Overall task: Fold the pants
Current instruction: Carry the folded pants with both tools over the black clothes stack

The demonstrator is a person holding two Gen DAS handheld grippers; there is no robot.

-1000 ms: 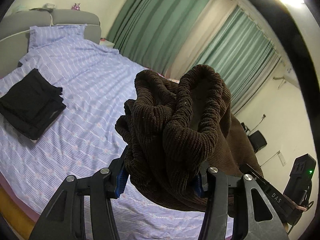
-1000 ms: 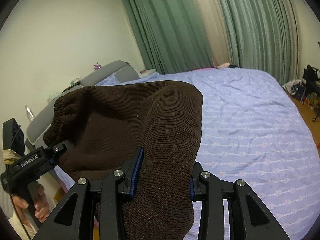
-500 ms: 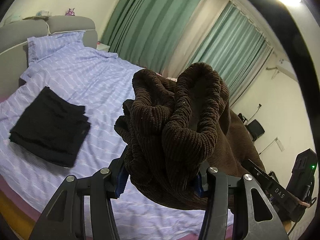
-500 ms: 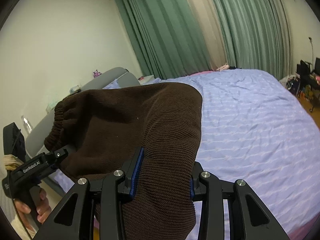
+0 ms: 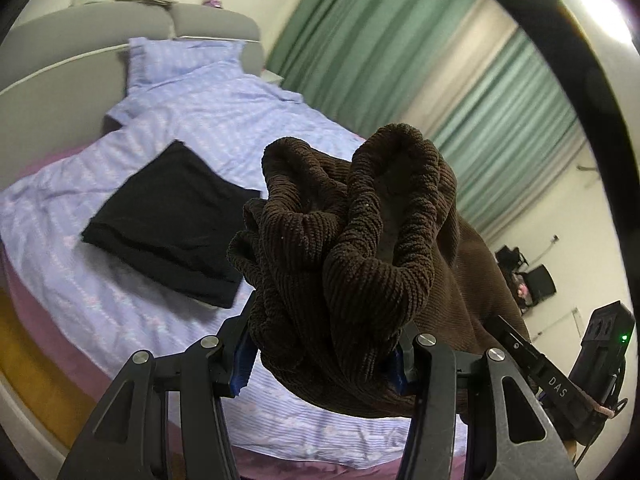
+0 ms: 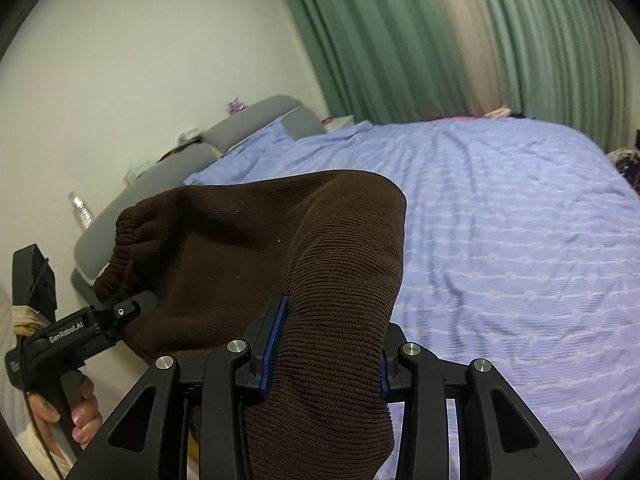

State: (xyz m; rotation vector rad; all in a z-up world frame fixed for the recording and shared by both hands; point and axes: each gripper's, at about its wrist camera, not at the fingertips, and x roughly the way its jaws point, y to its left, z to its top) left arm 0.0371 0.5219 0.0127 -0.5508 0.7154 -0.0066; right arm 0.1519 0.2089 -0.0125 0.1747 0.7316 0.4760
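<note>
**A:** Since both grippers hold the brown pants (image 5: 360, 248) up over the bed (image 5: 168, 128), folding looks partly done.

**B:** Agreed. Left gripper (image 5: 324, 356) is clamped on the bunched waistband, right gripper (image 6: 332, 356) pinches a folded edge. Only the left view shows 1 black folded garment (image 5: 172, 224) already lying there.

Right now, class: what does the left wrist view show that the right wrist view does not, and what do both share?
Only the left wrist view shows the folded black garment lying on the bed, the pillow and the bunched elastic waistband.

Only the right wrist view shows a clear bottle by the headboard and the person's hand gripping the other handle.

Both show the brown pants, clamped in each gripper's fingers, the lilac bedsheet and green curtains.
</note>
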